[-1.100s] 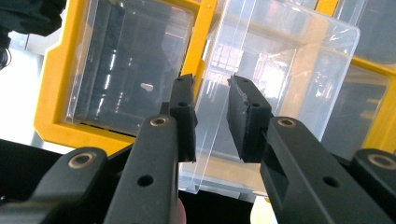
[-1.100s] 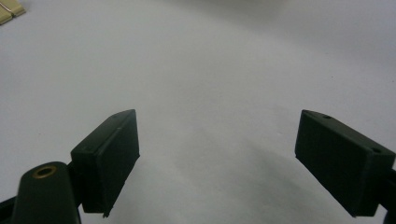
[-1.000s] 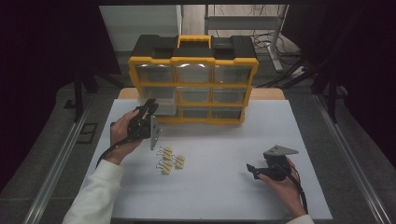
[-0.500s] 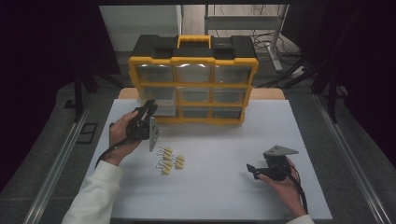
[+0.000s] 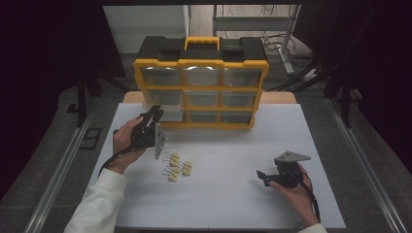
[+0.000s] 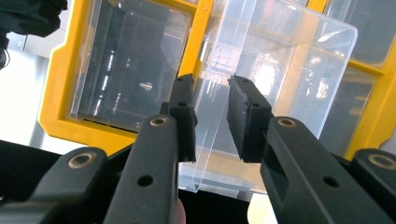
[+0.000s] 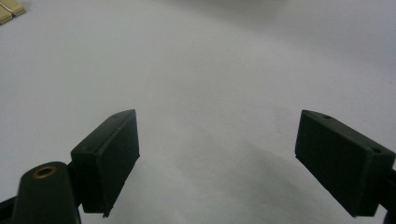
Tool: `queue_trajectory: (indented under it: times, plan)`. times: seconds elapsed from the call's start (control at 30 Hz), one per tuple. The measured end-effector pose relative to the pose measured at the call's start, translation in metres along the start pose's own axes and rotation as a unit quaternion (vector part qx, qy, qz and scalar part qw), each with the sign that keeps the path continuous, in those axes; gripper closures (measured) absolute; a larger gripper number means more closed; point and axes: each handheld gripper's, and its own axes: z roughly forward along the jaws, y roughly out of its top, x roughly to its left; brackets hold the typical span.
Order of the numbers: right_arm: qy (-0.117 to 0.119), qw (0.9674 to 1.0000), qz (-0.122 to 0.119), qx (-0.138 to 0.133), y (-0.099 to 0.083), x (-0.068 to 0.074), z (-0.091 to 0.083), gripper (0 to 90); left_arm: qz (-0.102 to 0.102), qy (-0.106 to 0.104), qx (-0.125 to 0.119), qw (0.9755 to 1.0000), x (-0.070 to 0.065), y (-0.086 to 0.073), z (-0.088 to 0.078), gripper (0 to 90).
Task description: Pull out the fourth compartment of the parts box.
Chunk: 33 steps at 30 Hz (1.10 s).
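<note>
In the high view, the left gripper (image 5: 154,114) is held up at the lower-left corner of the yellow organiser (image 5: 201,87), its fingers pointing at the bottom-left clear drawer (image 5: 165,114), which stands pulled partly out of its slot; whether the fingers touch the drawer cannot be told from here. Just below and to the right of those fingers, a small cluster of yellow binder clips (image 5: 177,165) lies on the white worktop (image 5: 228,145). The right gripper (image 5: 265,175) rests low over the worktop at the right, well apart from the organiser, its fingers pointing left toward the clips with bare worktop between. In the left gripper view, the fingers (image 6: 247,116) stand at a narrow gap with a thin side wall of the clear drawer (image 6: 280,74) running up between them; the wall lies close against the left finger, while a sliver of light shows beside the right finger, so the pads straddle the wall and a firm pinch cannot be confirmed. Behind the fingers the organiser's yellow frame (image 6: 58,88) and a second clear drawer sit to the left. In the right gripper view, the fingers (image 7: 343,161) are spread wide with nothing between them, only white worktop (image 7: 210,70) beneath, and one binder clip (image 7: 10,11) peeks in far beyond the left finger at the top corner.
</note>
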Motion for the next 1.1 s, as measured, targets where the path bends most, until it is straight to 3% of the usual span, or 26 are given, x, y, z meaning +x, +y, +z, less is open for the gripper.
queue_trajectory:
  times: [1.1]
  plan:
    - [-0.003,1.0000,0.001,-0.005,0.0001,0.0004,-0.0020,14.3,-0.001,-0.003,0.001,1.0000,0.0007,0.0001,-0.0077,72.5]
